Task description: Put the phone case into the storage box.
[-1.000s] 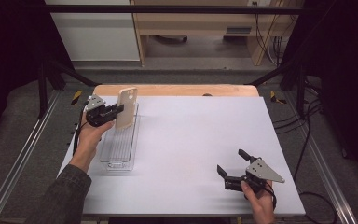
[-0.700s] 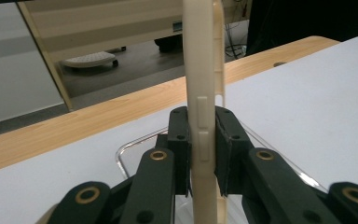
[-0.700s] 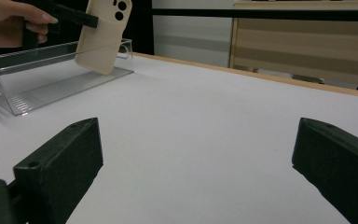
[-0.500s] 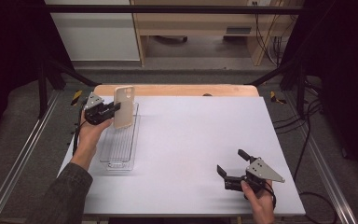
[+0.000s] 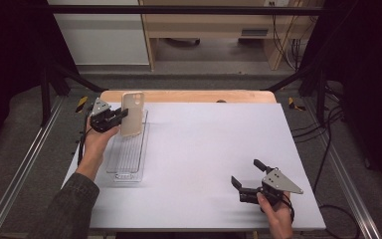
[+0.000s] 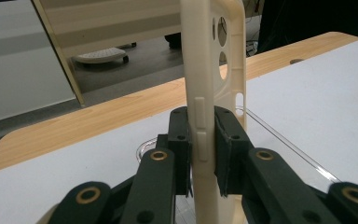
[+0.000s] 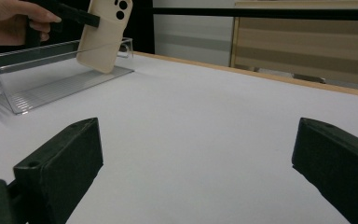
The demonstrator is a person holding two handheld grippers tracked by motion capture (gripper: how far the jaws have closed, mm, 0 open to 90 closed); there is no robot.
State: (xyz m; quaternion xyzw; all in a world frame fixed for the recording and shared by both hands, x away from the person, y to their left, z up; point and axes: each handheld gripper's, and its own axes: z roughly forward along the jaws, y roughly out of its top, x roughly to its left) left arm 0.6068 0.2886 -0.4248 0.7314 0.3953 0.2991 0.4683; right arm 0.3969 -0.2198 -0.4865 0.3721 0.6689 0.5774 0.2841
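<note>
Little has shifted since a second ago: the phone case was tipped more toward the left gripper then and now stands straighter over the tray; both hands sit where they were.

From the high view, the left gripper (image 5: 110, 117) holds the cream phone case (image 5: 132, 114) upright above the far end of the clear tray (image 5: 127, 167), at the left of the bench (image 5: 204, 149). The right gripper (image 5: 252, 185) rests near the front right, fingers spread, well apart from the tray.

In the left gripper view, the fingers (image 6: 179, 140) pinch the case's (image 6: 200, 84) thin side edge, right on its buttons. That narrow hold could let the case twist or slip, I judge, and drop askew onto the tray.

In the right gripper view, the case's (image 7: 106, 35) lower end hangs close to the tray's floor (image 7: 60, 88); lowering it tilted could catch the slatted surface or nudge the tray.

Count: one case, one tray, two grippers.
</note>
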